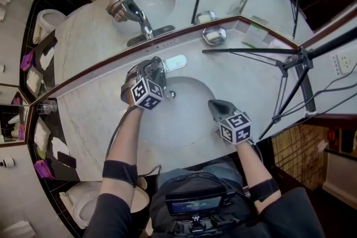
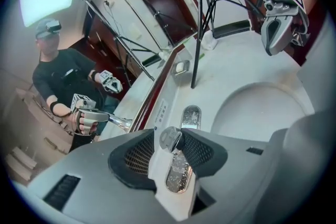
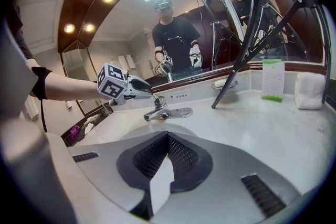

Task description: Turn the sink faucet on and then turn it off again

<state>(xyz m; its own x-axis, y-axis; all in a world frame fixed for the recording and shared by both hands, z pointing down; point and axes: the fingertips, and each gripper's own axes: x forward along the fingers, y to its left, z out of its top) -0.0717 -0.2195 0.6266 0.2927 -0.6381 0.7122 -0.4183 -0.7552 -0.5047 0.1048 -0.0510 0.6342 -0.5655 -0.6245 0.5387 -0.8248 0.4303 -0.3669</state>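
Chrome faucet (image 3: 157,110): mounted at the back rim of the sink basin (image 1: 187,120), which is set in a pale marble desk (image 1: 89,125) below a wall mirror. Left tongs (image 1: 153,68): tilted down over the faucet, jaws fairly wide, closed about the rounded end of its handle (image 2: 169,139), pads touching it. Right tongs (image 1: 215,104): above the basin's right edge, jaws together, nothing between them. Soap dish (image 1: 214,35) and tripod (image 1: 290,67): on the desk, further right.

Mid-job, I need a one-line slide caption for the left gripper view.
Left gripper clamps the faucet handle; right gripper, shut, beyond the sink.
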